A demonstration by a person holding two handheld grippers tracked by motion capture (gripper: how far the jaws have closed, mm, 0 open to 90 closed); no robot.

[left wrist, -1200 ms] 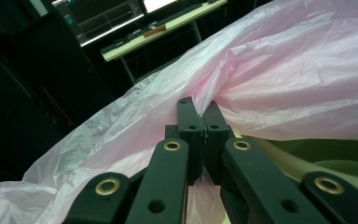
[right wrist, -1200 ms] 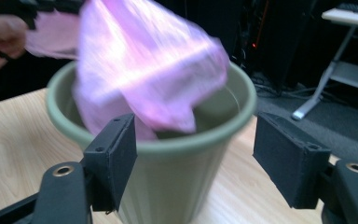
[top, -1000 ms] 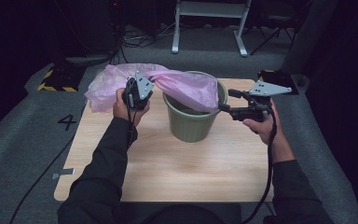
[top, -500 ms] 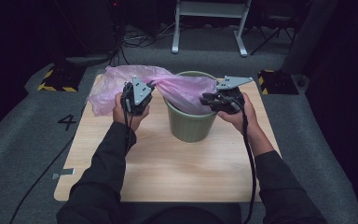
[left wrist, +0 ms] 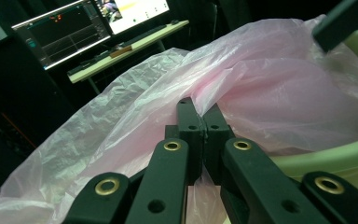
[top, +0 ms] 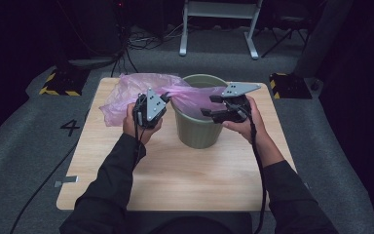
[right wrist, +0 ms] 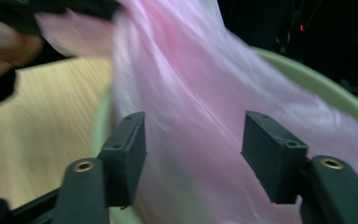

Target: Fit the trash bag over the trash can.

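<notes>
- Draping from the worktop (top: 185,180) over the near rim into the green bin (top: 197,131), the pink plastic bag (top: 126,92) lies stretched.
- Left tongs (top: 164,97) are clamped on the bag at the bin's left rim.
- Right tongs (top: 209,105) have just been opening; jaws stand apart astride the film, not pressing it.

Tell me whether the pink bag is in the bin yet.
Partly: the pink plastic bag drapes over the green bin's rim, most of it on the table.
</notes>
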